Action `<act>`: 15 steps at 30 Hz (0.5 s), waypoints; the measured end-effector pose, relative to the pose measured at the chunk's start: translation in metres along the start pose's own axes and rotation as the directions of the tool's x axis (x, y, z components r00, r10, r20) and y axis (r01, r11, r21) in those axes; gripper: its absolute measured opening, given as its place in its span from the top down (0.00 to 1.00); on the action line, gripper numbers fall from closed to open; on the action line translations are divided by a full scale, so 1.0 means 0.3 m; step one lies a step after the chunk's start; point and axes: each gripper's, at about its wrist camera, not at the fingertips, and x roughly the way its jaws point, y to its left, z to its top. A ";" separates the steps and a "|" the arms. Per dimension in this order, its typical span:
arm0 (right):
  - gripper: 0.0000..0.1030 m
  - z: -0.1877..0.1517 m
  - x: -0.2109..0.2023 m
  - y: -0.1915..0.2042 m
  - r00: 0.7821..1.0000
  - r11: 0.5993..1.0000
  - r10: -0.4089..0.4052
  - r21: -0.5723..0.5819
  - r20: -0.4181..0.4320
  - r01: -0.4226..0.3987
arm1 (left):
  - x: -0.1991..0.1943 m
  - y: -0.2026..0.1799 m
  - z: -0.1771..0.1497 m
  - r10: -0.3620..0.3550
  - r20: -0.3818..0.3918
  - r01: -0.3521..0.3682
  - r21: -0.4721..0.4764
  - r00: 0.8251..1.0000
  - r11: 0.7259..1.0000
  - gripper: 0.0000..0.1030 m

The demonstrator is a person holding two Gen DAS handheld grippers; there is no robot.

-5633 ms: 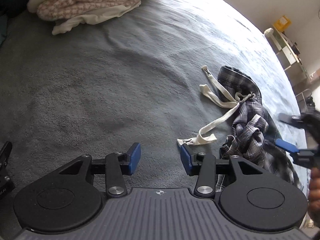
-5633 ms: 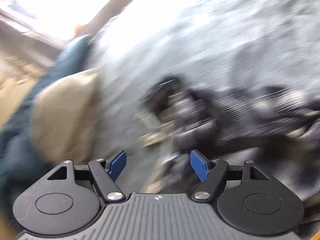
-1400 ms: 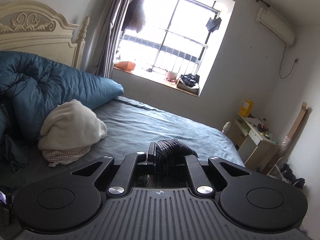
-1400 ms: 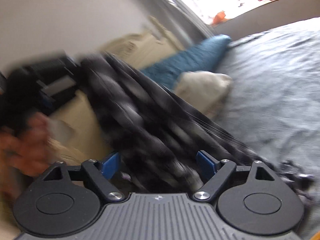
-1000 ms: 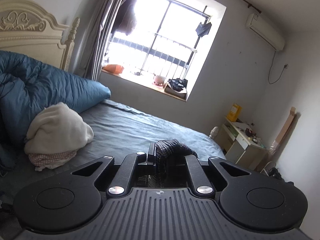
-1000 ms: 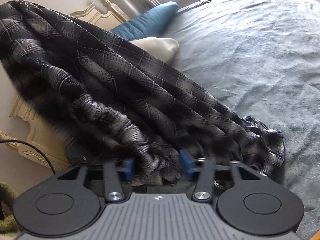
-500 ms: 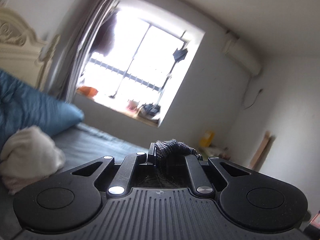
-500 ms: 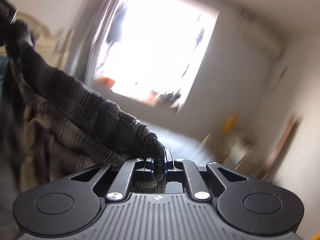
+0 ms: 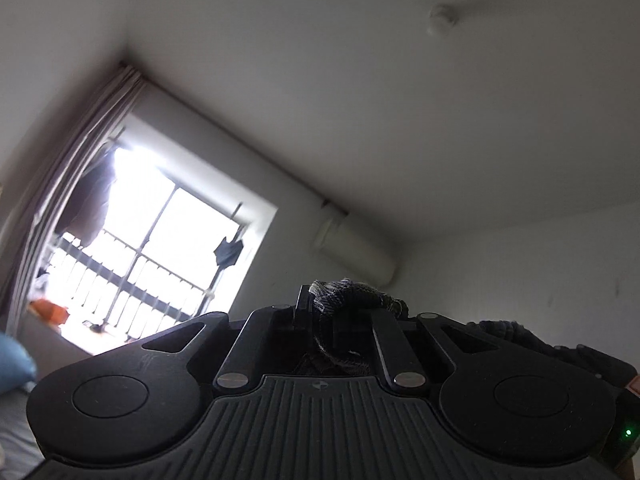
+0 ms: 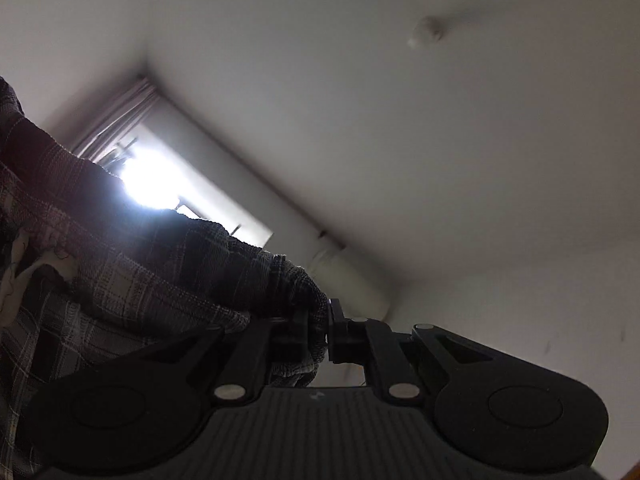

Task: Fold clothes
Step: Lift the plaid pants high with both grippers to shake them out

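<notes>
Both cameras tilt up at the ceiling and the window wall. My left gripper [image 9: 320,304] is shut on a bunched edge of the dark plaid garment [image 9: 352,290], which pokes up between its fingers; the rest hangs out of sight below. My right gripper [image 10: 320,320] is shut on another edge of the same plaid garment [image 10: 120,272]. From there the cloth stretches taut to the left and fills the lower left of the right wrist view. A pale drawstring [image 10: 12,276] shows at the far left of that cloth.
A bright barred window [image 9: 152,248] with a curtain [image 9: 76,160] is at the left. An air conditioner [image 9: 356,252] hangs on the wall right of it. A blue pillow [image 9: 12,364] and a strip of grey bed [image 9: 12,432] show at the lower left.
Both grippers have risen and tipped up from the bed toward the ceiling. The right gripper has closed on the plaid cloth, which was loose between its open fingers a second ago.
</notes>
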 end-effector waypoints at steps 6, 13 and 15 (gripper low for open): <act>0.90 0.115 0.068 -0.208 0.993 0.993 -0.081 -0.078 0.083 0.088 | 0.023 -0.194 0.033 -0.086 0.060 0.086 -0.001 0.995 0.996 0.93; 0.90 0.110 0.150 -0.320 0.989 0.977 -0.069 -0.191 0.130 0.094 | 0.002 -0.296 -0.045 -0.089 0.045 0.089 -0.013 0.995 0.996 0.93; 0.90 0.080 0.171 -0.321 0.990 0.976 -0.043 -0.206 0.134 0.070 | -0.011 -0.303 -0.089 -0.064 0.026 0.064 -0.014 0.998 0.998 0.92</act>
